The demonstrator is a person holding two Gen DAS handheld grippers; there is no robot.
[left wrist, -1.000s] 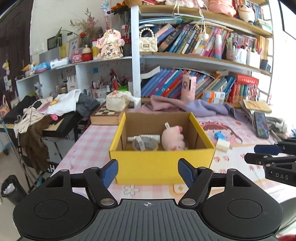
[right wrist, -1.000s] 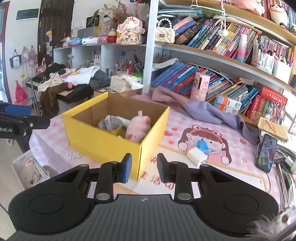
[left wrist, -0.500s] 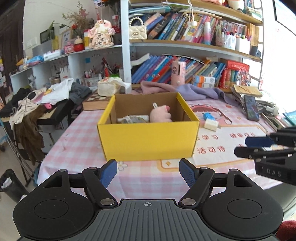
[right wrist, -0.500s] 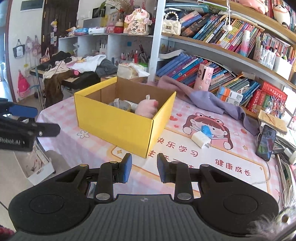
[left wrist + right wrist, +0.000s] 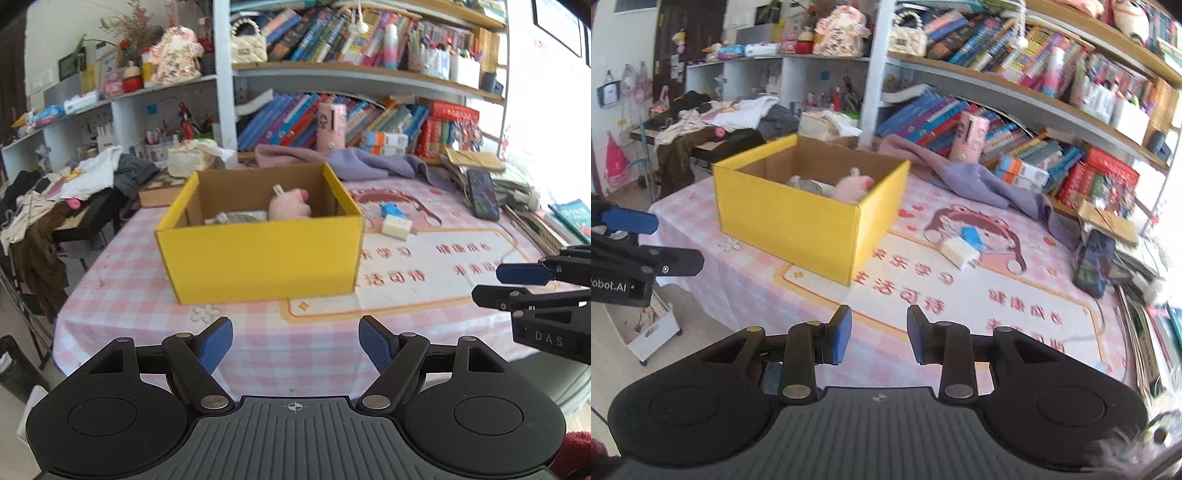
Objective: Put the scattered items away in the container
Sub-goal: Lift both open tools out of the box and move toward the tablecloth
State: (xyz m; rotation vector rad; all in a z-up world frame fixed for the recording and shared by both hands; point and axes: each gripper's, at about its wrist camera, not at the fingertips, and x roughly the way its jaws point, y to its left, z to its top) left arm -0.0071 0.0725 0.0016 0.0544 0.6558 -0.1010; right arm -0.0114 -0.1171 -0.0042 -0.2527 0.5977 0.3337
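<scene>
A yellow cardboard box stands on the pink checked tablecloth. Inside it lie a pink plush toy and some pale items. To the right of the box, a white charger block and a small blue item rest on the cartoon mat. My left gripper hangs open and empty near the table's front edge, short of the box. My right gripper hovers over the mat, its jaws opening, with nothing between them.
A phone lies at the right by stacked papers. A purple cloth is draped behind the box below crowded bookshelves. Left of the table stand a clothes-covered side table and bare floor.
Both grippers have drawn back and sunk, so the box looks smaller and farther and more tablecloth shows in front of it. The right jaws have parted slightly.
</scene>
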